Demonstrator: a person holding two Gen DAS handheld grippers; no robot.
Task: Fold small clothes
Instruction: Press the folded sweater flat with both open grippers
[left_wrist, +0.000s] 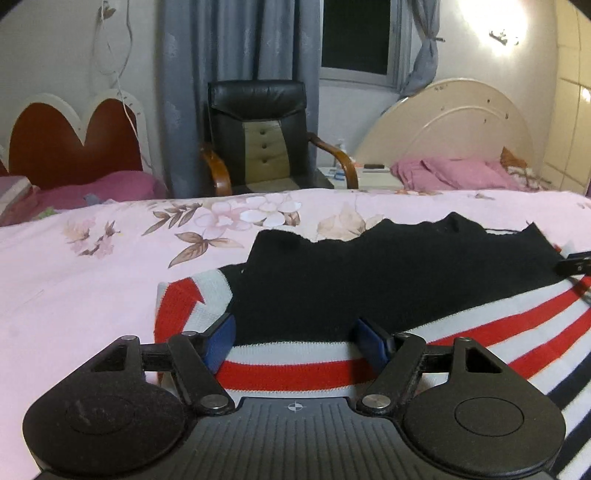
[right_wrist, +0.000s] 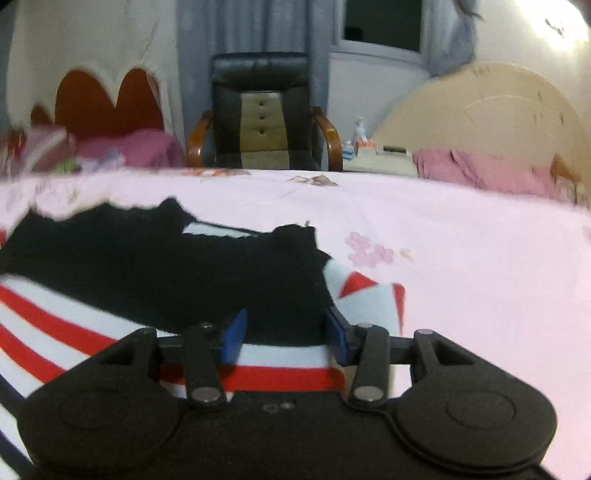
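Left wrist view: the left gripper (left_wrist: 295, 338) stands wide over the black knit garment with red and white stripes (left_wrist: 369, 280), spread on the pink floral bedsheet (left_wrist: 74, 280); pads clear of it.

Right wrist view: the right gripper (right_wrist: 287, 334) is half-spread above the garment's right edge, gripping nothing.

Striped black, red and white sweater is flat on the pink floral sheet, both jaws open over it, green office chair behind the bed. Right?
Not quite: the office chair is black with a tan centre panel, not green, as the left wrist view shows. The rest holds: the sweater lies flat on the pink floral sheet, and the left gripper and right gripper stand open-jawed over it.
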